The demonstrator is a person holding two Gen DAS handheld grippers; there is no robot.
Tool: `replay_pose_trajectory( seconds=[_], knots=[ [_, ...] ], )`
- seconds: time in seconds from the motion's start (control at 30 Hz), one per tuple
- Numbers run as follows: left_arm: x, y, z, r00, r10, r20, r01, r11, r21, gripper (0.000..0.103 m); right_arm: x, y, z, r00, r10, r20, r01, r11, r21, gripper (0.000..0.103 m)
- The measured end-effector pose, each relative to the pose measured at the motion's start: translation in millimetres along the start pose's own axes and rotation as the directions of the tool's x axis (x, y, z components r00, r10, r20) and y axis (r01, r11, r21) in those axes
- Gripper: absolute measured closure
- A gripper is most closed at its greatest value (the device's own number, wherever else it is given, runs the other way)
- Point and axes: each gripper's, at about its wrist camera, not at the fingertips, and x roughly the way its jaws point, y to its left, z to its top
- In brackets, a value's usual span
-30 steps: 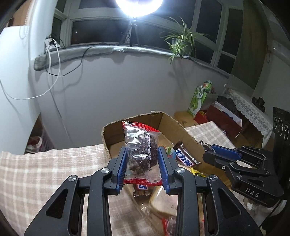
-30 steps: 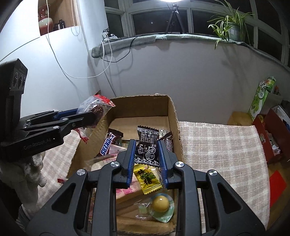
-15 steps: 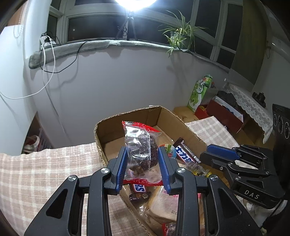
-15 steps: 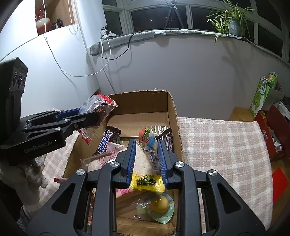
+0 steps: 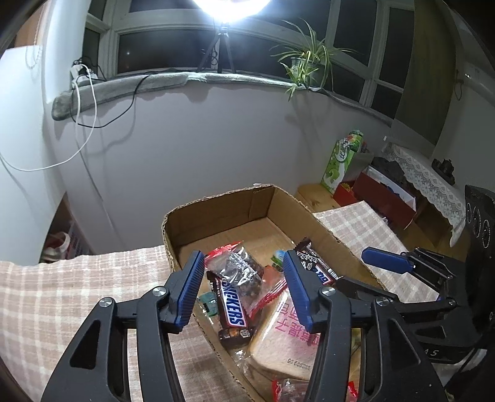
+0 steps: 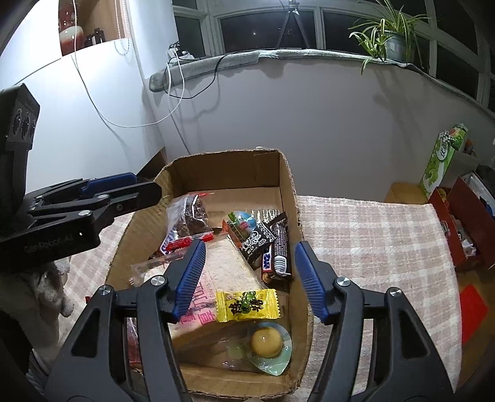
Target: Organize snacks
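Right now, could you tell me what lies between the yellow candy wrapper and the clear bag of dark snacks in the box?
In the right wrist view, the pink-printed bread package stretches between the yellow candy wrapper and the clear bag of dark snacks.

Night-dark windows (image 5: 173, 52) above a curved white wall (image 5: 201, 139); tripod lamp (image 5: 222, 9) and potted plant (image 6: 389, 40) on the sill; checked tablecloth (image 6: 371, 235).

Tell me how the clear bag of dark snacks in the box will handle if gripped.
The clear bag looks crinkly and thin, so it would probably flop and deform. Its glossy film may slip. The lumpy dark pieces inside could likely shift or crumble under pressure.
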Motion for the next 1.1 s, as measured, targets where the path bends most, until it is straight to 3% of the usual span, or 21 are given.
replay_pose_trajectory(
  seconds=[0.43, 0.93, 1.03, 1.1],
  knots=[
    [-13.6, -0.4, -3.1, 1.0, -0.003, 0.015, 0.003, 1.0, -0.011, 0.051, -17.2, 3.8, -4.2, 1.0, -0.013, 0.013, 0.013, 1.0, 0.015, 0.04],
    [-65.1, -8.9, -15.2, 0.996, -0.01, 0.088, 0.012, 1.0, -0.023, 0.046, -65.4, 18.7, -16.5, 0.996, -0.031, 0.078, 0.03, 0.999, 0.023, 0.039],
    [-75.0, -11.8, -20.5, 0.995, -0.012, 0.098, 0.014, 1.0, -0.025, 0.042, -76.0, 19.1, -23.3, 0.994, -0.044, 0.096, 0.041, 0.999, 0.03, 0.009],
    [-82.3, -13.9, -25.4, 0.994, -0.008, 0.105, 0.011, 1.0, -0.027, 0.039, -85.8, 19.5, -27.7, 0.991, -0.059, 0.124, 0.054, 0.998, 0.037, 0.005]
  ],
)
